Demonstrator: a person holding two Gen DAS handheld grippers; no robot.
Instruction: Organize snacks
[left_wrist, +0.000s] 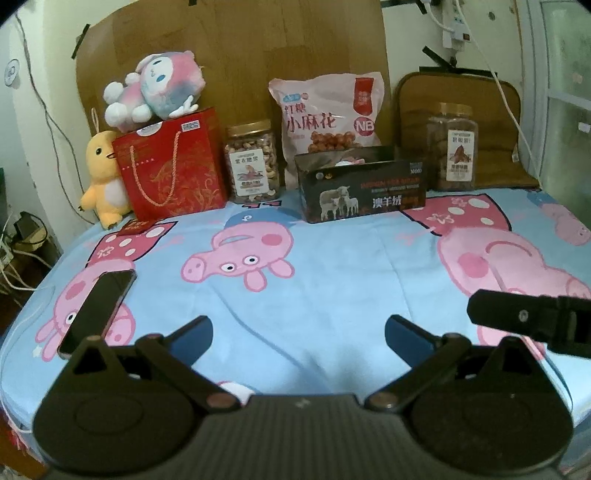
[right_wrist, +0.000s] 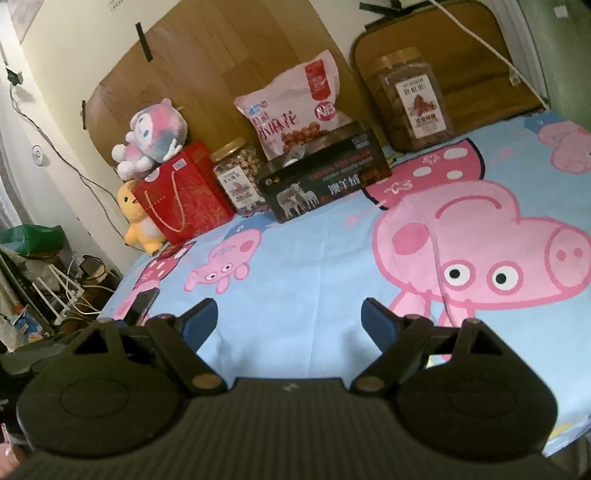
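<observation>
Along the back of the bed stand a red gift bag (left_wrist: 173, 166) (right_wrist: 184, 195), a jar of cashews (left_wrist: 253, 166) (right_wrist: 238, 175), a pink snack bag (left_wrist: 328, 114) (right_wrist: 295, 107), a black box with sheep (left_wrist: 364, 184) (right_wrist: 325, 177) and a tall jar of brown snacks (left_wrist: 456, 147) (right_wrist: 410, 99). My left gripper (left_wrist: 298, 334) is open and empty, low over the blue sheet at the near edge. My right gripper (right_wrist: 290, 317) is open and empty too; part of it shows at the right in the left wrist view (left_wrist: 532, 321).
A dark phone (left_wrist: 98, 306) (right_wrist: 142, 304) lies on the sheet at the left. A pink plush (left_wrist: 159, 88) sits on the gift bag, a yellow chick plush (left_wrist: 103, 177) beside it. A small red packet (left_wrist: 138, 225) lies before the bag. Cables and clutter are off the bed's left edge.
</observation>
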